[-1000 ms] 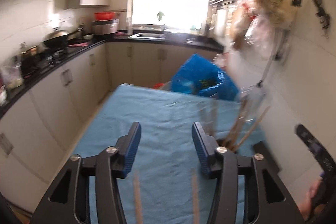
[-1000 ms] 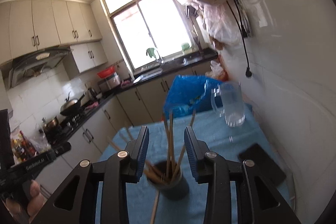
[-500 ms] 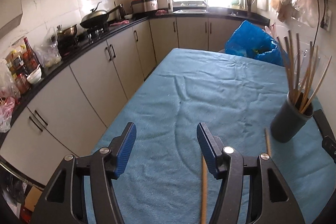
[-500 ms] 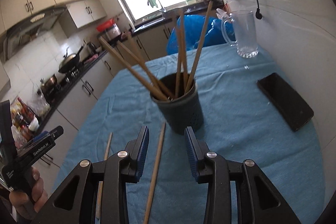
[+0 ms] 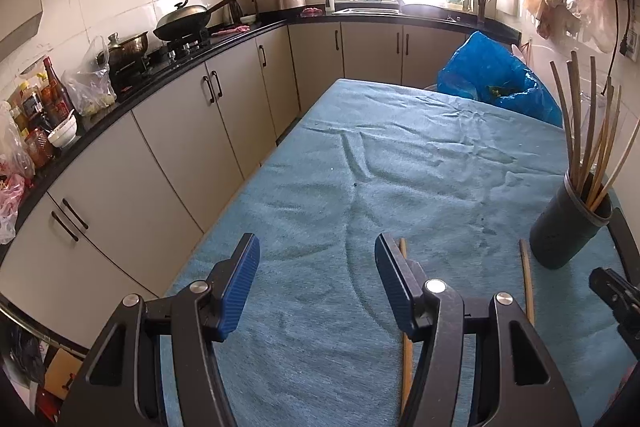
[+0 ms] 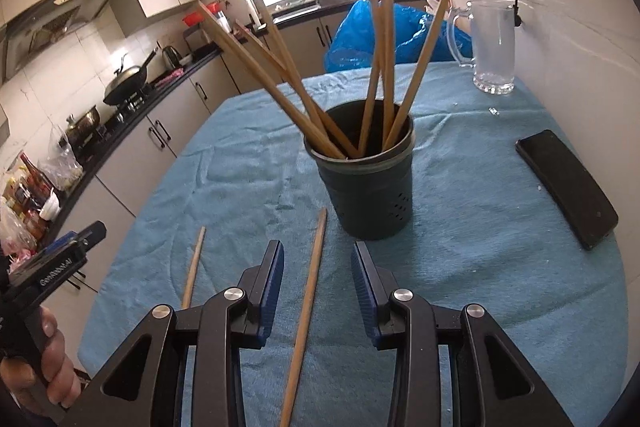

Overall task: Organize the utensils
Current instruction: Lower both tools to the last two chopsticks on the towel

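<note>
A dark round holder [image 6: 368,183] stands on the blue cloth with several wooden chopsticks [image 6: 376,67] leaning in it. Two loose chopsticks lie flat in front of it. The nearer chopstick [image 6: 310,291] runs between the jaws of my right gripper [image 6: 318,277], which is open and above it, pads clear of the wood. The other chopstick [image 6: 193,267] lies further left. My left gripper [image 5: 316,269] is open over bare cloth, and its right finger hides part of that other chopstick [image 5: 404,347]. The holder [image 5: 568,231] sits at the right in the left wrist view.
A black phone [image 6: 566,187] lies right of the holder, near the wall. A glass pitcher [image 6: 492,47] and a blue plastic bag [image 6: 380,35] stand at the table's far end. Kitchen cabinets [image 5: 168,155] run along the left edge. A hand [image 6: 44,375] holds the left gripper.
Both grippers have sunk and tipped down toward the table. The right one now straddles a loose chopstick in front of the holder. The left jaws stand slightly wider.
</note>
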`<state>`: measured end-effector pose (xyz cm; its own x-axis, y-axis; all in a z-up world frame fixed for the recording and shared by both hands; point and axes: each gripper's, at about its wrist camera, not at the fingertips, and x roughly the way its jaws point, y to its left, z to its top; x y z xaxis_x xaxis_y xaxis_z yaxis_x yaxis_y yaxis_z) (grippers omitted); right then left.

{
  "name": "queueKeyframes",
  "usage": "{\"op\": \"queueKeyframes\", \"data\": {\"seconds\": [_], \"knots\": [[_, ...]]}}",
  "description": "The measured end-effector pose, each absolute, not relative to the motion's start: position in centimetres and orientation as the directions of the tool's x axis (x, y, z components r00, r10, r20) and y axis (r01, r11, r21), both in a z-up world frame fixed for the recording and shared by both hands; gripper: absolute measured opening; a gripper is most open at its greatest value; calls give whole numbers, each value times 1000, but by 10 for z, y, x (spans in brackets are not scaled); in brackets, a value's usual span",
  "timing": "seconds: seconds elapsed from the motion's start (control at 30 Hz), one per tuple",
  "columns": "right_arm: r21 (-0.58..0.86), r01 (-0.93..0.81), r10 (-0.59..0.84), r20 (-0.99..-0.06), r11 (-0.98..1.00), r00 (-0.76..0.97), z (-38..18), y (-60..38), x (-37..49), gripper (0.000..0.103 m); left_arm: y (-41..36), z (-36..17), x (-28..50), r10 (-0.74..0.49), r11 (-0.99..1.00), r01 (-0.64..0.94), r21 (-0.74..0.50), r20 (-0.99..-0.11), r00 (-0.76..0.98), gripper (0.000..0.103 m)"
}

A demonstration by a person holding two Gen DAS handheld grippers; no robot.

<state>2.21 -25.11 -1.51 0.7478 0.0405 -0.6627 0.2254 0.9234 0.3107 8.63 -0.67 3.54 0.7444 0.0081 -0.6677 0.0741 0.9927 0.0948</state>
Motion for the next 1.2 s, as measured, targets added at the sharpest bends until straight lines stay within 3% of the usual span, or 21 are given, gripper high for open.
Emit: {"op": "queueKeyframes", "data": {"seconds": [0.5, 0.77, 1.03, 1.2], "knots": [[233, 215, 30, -741, 948, 670, -39, -234, 76, 38, 29, 17, 109, -30, 998, 60, 14, -743, 669, 59], [150, 240, -27, -795, 959, 606, -65, -226, 100, 23, 43, 8, 121, -58, 997, 70, -18, -776, 628, 59], [111, 139, 10, -817, 984, 576, -75, -203, 112, 8, 37, -1, 136, -164, 984, 144, -102, -824, 542, 58], [144, 34, 100, -821, 989, 563, -71, -191, 102, 8, 14, -11, 147, -208, 971, 206, -120, -852, 481, 45]]}}
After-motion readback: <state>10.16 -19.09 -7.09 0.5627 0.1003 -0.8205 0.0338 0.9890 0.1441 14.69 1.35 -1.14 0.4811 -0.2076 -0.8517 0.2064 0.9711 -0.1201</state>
